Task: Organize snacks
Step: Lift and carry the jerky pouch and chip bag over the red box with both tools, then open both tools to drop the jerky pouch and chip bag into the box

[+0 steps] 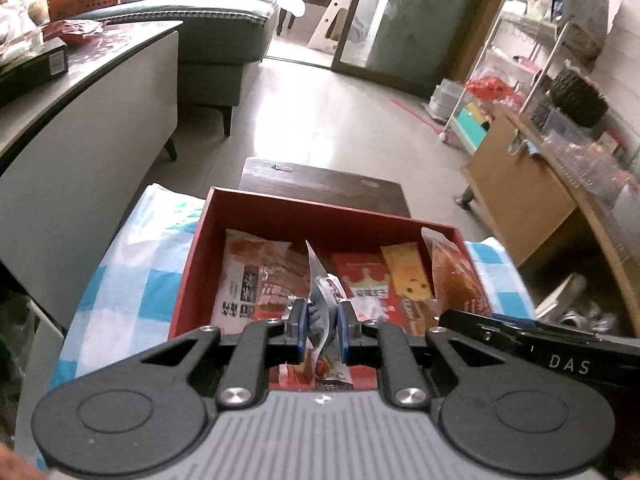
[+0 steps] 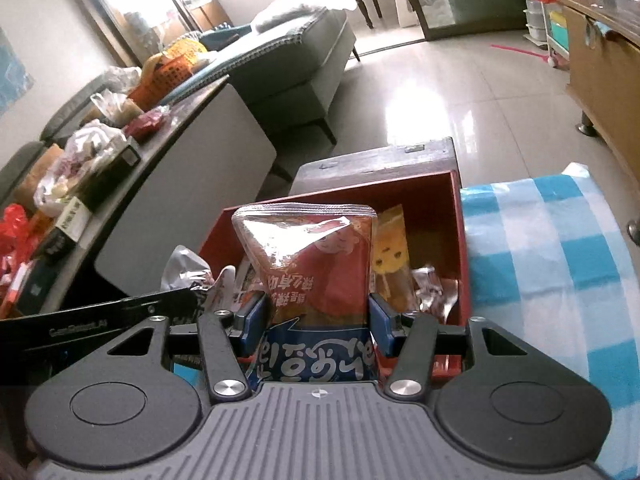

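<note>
Over the red box (image 1: 280, 208), which sits on a blue-and-white checked cloth (image 1: 132, 272), the left gripper (image 1: 322, 330) has its jaws pinched almost together on the thin edge of a white snack packet (image 1: 320, 300), at the camera's six o'clock. The right gripper (image 2: 316, 322), jaws about half apart, clamps a broad red-and-blue snack bag (image 2: 316, 264) upright, a yellow packet (image 2: 390, 256) lying in the box at its two o'clock.

The right tool (image 2: 316, 320) clamps a red-and-blue snack pouch (image 2: 312, 264) upright before the red box (image 2: 458, 216).
</note>
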{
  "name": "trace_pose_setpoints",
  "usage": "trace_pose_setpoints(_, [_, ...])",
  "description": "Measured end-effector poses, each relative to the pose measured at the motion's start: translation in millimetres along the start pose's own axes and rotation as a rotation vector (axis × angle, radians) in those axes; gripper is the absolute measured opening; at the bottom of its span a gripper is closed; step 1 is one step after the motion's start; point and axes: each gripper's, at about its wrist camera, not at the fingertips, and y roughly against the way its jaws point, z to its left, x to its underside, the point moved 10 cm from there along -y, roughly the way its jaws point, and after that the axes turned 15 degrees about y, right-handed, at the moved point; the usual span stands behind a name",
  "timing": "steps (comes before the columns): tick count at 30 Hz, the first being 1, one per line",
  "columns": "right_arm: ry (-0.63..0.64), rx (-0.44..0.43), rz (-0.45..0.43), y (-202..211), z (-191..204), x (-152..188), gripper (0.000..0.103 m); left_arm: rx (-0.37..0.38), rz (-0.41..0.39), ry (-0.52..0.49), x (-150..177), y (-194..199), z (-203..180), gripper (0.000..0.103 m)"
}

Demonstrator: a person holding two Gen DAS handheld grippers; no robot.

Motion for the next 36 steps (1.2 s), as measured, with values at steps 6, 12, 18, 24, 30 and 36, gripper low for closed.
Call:
trace_pose_setpoints(6, [0.054, 0.08, 0.036, -27.1, -7.2, -1.5, 0.064, -0.05, -0.008, -0.038, -2.8, -18.2, 6.2, 0.012])
trace_pose_setpoints(12, [0.115, 0.138, 0.06, -34.2, -2.1, -0.1, 0.069, -0.115, -0.032, -0.073, -3.8, -19.8, 13.3, 0.022])
trace_pose_setpoints(18, [0.124, 0.139, 0.034, -21.6, 8.0, -5.6, 0.073, -0.132, -0.061, -0.101, -2.7, -4.9, 12.2, 0.045])
trace_pose_setpoints(24, [0.137, 0.178, -0.006, -2.4, 13.5, -11.4, 0.078, -0.142, -0.078, -0.122, 4.1, 11.7, 12.5, 0.052])
trace_pose_setpoints(30, [0.161, 0.196, -0.025, 18.3, 22.3, -7.0, 0.079, -0.143, -0.075, -0.139, 16.3, 21.7, 11.1, 0.053])
trace_pose_setpoints(36, [0.161, 0.224, -0.032, 29.9, 26.0, 0.0, 0.082, -0.162, -0.096, -0.145, 25.7, 34.1, 13.7, 0.056])
